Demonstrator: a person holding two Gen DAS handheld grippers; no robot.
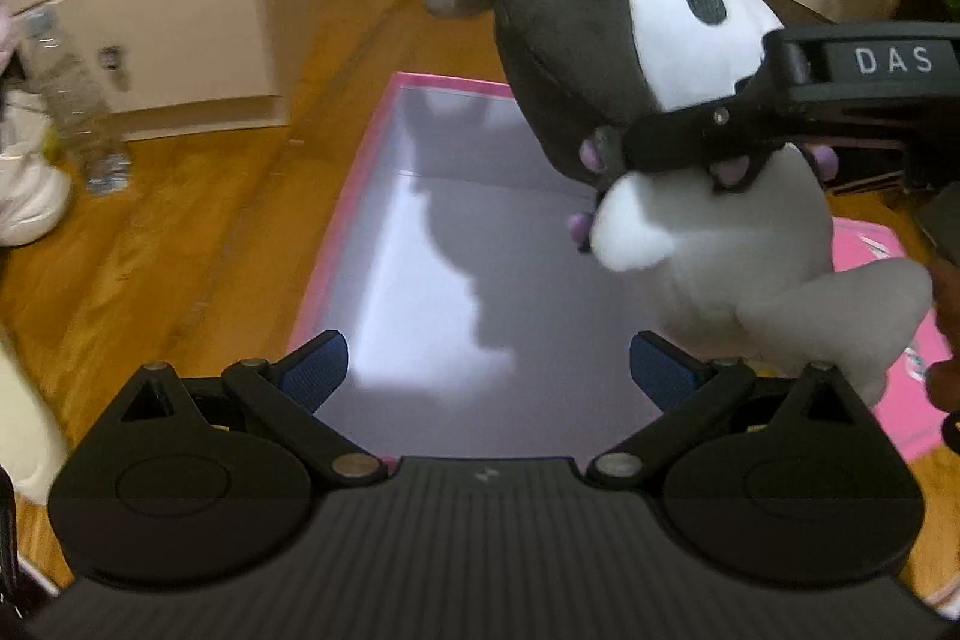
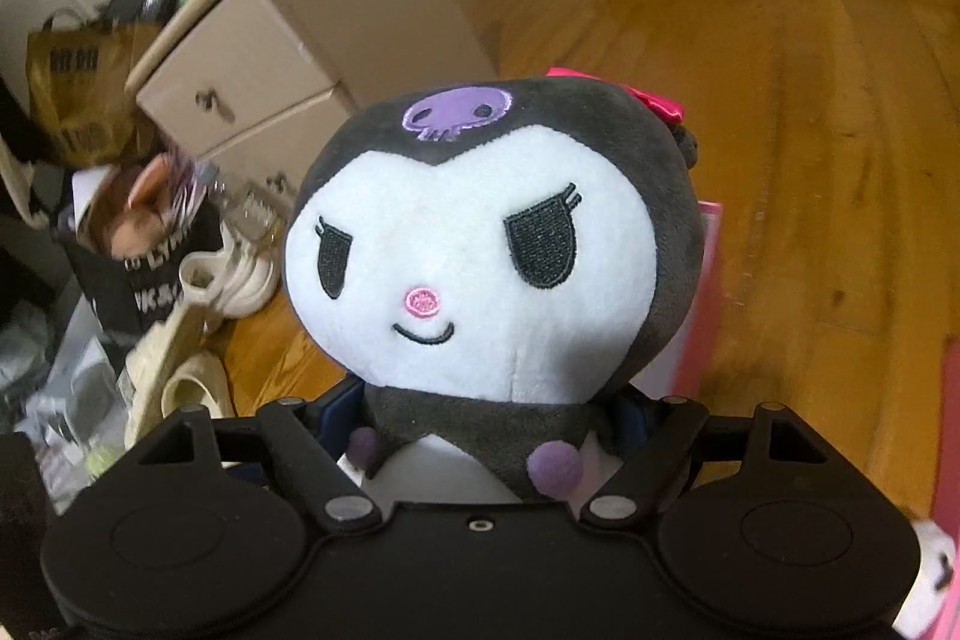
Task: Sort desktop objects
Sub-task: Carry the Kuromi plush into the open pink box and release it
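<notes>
A black and white plush doll with a purple skull mark and a red bow hangs above a pink-rimmed box whose grey inside holds nothing. My right gripper comes in from the right and is shut on the doll's neck. In the right wrist view the plush doll faces the camera, pinched at the neck by my right gripper. My left gripper hovers over the box's near end, open, with nothing between its blue pads.
The pink box lid lies right of the box on the wooden floor. White drawers, a plastic bottle and a white shoe stand to the left. Bags and clutter crowd the left of the right wrist view.
</notes>
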